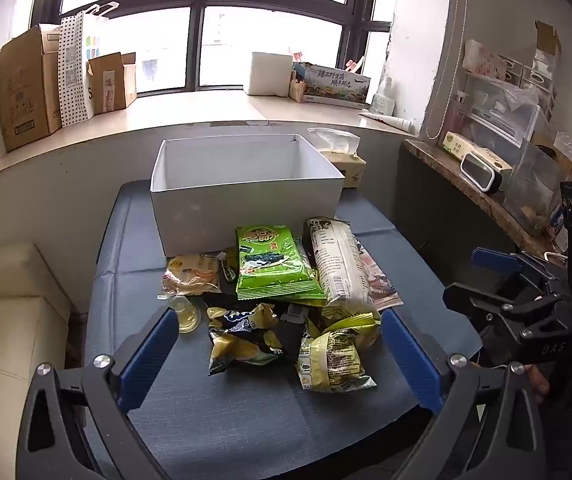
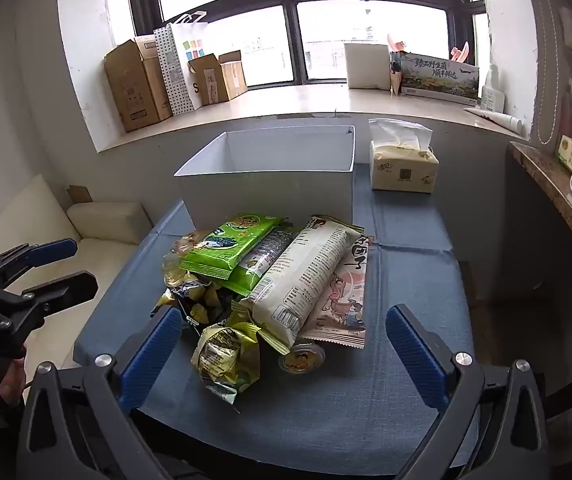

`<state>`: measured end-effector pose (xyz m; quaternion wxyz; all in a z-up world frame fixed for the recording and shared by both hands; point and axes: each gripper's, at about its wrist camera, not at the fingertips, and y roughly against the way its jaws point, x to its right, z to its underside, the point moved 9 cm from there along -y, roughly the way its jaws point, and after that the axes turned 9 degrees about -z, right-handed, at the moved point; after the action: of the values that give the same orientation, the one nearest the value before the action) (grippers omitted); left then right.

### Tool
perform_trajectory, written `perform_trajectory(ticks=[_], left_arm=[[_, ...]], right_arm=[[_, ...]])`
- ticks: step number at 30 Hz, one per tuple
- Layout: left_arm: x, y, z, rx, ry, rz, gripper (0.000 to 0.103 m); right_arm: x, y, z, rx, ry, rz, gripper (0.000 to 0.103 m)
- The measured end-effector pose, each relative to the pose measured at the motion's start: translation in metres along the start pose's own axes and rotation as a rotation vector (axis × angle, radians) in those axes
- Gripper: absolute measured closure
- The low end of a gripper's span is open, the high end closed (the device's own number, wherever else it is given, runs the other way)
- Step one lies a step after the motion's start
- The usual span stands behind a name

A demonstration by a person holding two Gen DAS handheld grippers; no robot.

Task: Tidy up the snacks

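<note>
A pile of snacks lies on the blue table (image 1: 246, 400) in front of an empty white box (image 1: 242, 184) (image 2: 278, 184). On top are a green seaweed pack (image 1: 274, 266) (image 2: 232, 246) and a long white packet (image 1: 340, 264) (image 2: 306, 276). Nearer lie a dark and yellow bag (image 1: 242, 336), a yellow-green bag (image 1: 336, 356) (image 2: 226, 354), a small jelly cup (image 1: 186, 314) and a second cup (image 2: 302, 358). My left gripper (image 1: 280, 360) is open and empty, just short of the pile. My right gripper (image 2: 284, 356) is open and empty, also short of it.
A tissue pack (image 2: 404, 164) stands to the right of the box. A cream sofa (image 1: 10, 320) is left of the table. Cardboard boxes (image 1: 26, 88) and bags line the window sill. A shelf with containers (image 1: 486, 160) runs along the right wall.
</note>
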<state>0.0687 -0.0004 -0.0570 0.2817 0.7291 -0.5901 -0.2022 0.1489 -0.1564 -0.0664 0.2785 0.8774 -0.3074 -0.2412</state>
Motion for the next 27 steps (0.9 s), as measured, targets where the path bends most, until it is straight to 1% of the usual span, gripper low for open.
perform_trajectory(ticks=[2, 4, 5, 6, 10, 27], left_arm=[[-0.0003, 0.0027, 0.0009, 0.004, 0.008, 0.006, 0.000], [-0.0016, 0.0058, 0.0044, 0.018, -0.004, -0.007, 0.000], [0.0003, -0.0014, 0.0042, -0.021, -0.015, -0.018, 0.000], [0.0008, -0.0005, 0.0017, -0.024, -0.010, -0.019, 0.000], [0.0006, 0.0024, -0.0016, -0.017, -0.009, -0.005, 0.000], [0.0051, 0.0026, 0.0009, -0.018, -0.027, -0.006, 0.000]], right_arm=[[0.0010, -0.0001, -0.0006, 0.003, -0.002, -0.004, 0.000], [0.0038, -0.0006, -0.0014, 0.005, -0.011, -0.010, 0.000], [-0.0008, 0.0002, 0.0023, 0.014, 0.016, 0.007, 0.000], [-0.0002, 0.0001, 0.0027, 0.016, 0.013, 0.005, 0.000], [0.0017, 0.0027, -0.0031, 0.007, 0.007, 0.008, 0.000], [0.0007, 0.0021, -0.0019, 0.006, 0.000, 0.011, 0.000]])
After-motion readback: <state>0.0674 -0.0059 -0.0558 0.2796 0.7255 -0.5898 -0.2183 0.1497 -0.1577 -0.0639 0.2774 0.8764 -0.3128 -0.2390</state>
